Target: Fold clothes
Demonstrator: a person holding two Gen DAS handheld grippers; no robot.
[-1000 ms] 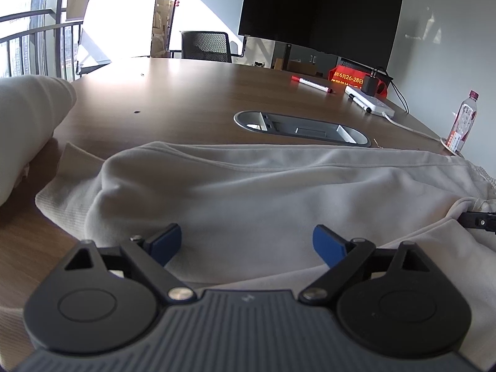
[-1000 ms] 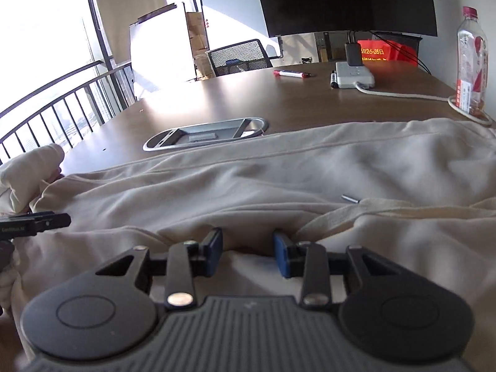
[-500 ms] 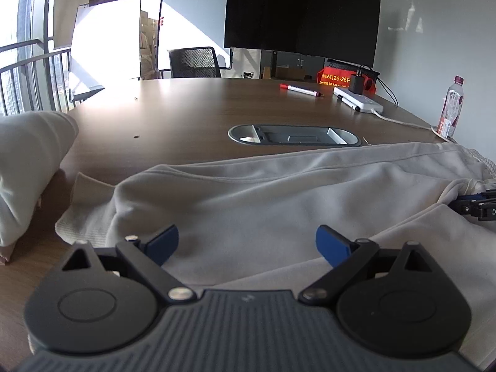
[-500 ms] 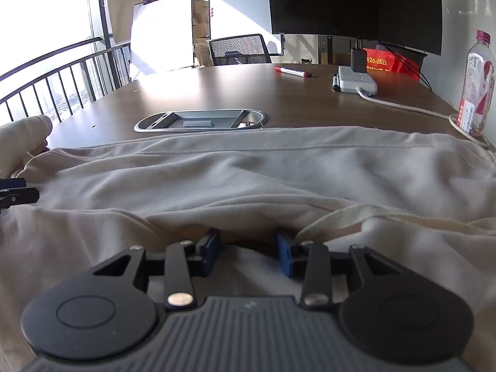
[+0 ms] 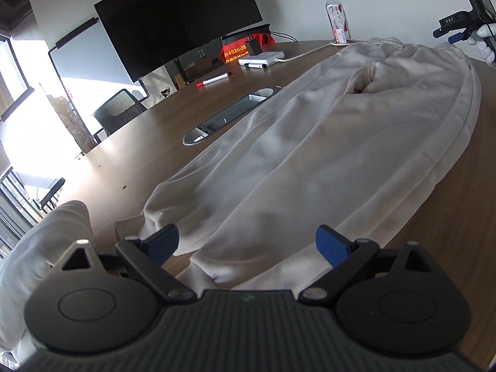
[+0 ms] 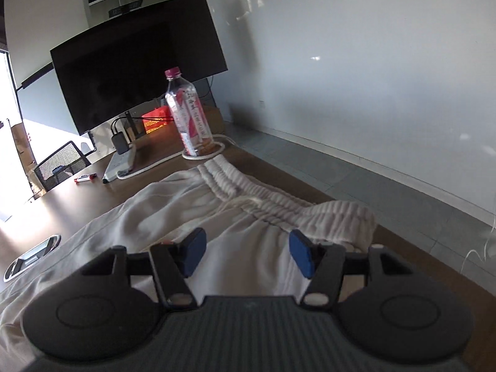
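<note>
The left hand-held gripper [image 5: 246, 245] hangs with its blue pads spread wide apart, nothing between them, just above the cuff end of a pair of cream sweatpants [image 5: 325, 142]. The right hand-held gripper [image 6: 245, 252] is likewise spread wide and empty, poised over the waist end of the same garment, its pads to either side of the cloth just short of the ribbed waistband [image 6: 248, 192].

The sweatpants lie flat on the brown worktop [image 5: 148, 142], legs laid one over the other. Their long axis runs from the cuffs under the left hand-held gripper to the waistband under the right one, roughly along the near edge of the worktop. A second pale folded cloth [image 5: 40, 241] sits just left of the cuffs.

Beyond the garment, an oval cable hatch [image 5: 229, 114] is set into the worktop. Farther off lie a red marker [image 5: 214, 79] and a white power strip [image 5: 262, 59], and a water bottle [image 6: 189, 117] stands upright near the waistband. A dark monitor [image 5: 179, 21] stands at the far end.
</note>
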